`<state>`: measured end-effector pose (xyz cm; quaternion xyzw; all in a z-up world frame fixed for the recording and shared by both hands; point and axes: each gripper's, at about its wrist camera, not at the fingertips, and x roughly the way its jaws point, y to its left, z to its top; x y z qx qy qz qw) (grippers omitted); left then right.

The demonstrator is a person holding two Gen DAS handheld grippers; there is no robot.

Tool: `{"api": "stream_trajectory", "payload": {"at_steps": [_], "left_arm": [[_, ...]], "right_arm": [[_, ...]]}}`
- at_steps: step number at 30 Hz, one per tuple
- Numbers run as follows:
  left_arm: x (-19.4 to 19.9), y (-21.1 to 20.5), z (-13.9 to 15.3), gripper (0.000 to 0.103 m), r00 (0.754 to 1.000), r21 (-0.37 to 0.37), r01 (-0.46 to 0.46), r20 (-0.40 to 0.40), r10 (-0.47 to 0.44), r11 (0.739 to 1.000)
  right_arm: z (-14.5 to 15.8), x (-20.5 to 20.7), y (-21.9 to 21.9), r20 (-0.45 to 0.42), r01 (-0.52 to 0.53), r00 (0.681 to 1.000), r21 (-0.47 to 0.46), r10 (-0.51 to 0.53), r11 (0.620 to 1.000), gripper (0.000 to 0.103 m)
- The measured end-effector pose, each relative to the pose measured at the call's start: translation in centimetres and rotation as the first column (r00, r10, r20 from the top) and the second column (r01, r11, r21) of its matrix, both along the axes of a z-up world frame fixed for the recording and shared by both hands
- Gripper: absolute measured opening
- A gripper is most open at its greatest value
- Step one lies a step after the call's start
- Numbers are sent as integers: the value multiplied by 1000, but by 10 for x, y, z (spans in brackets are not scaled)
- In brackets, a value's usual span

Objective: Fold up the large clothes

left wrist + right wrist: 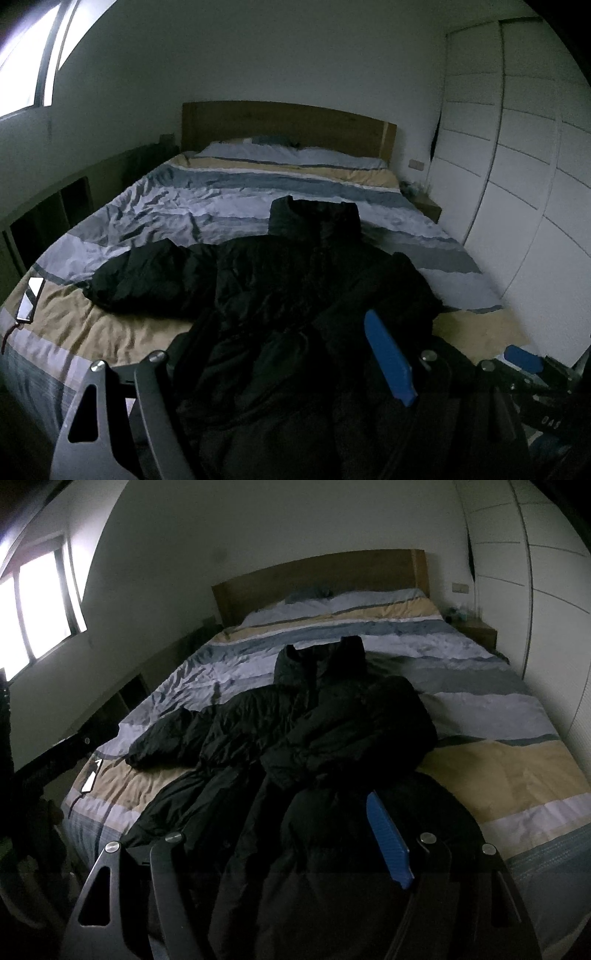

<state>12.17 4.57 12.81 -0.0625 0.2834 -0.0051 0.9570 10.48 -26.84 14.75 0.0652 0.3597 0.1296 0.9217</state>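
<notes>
Left claw (277, 326) and right claw (277, 806) (blue-padded) clutch puffy black jacket (295, 266) on striped duvet (221, 192).

The bed (498, 760) (striped cover) bears a black coat (295, 720); near its left edge, seemingly a phone (30, 298).

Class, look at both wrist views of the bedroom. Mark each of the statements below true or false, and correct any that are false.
1. A black jacket lies spread on the bed. True.
2. A phone lies near the bed's left edge, apart from the jacket. True.
3. The bed cover is plain white. False: it is striped in tan, grey, blue and white.
4. The jacket's collar points toward the wooden headboard. True.
5. The window is on the wardrobe side of the room. False: the window is left of the bed, the white wardrobe to the right.
</notes>
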Motion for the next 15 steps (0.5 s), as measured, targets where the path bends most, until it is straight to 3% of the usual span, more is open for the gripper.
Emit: {"api": "stream_trajectory", "payload": {"at_steps": [9, 15], "left_arm": [[40, 47, -4, 81, 994, -137, -99, -56, 92, 986], [71, 99, -21, 81, 979, -166, -190, -102, 175, 968]], "right_arm": [[-4, -2, -28, -2, 58, 998, 37, -58, 998, 74], [-13, 9, -35, -19, 77, 997, 31, -76, 997, 74]]}}
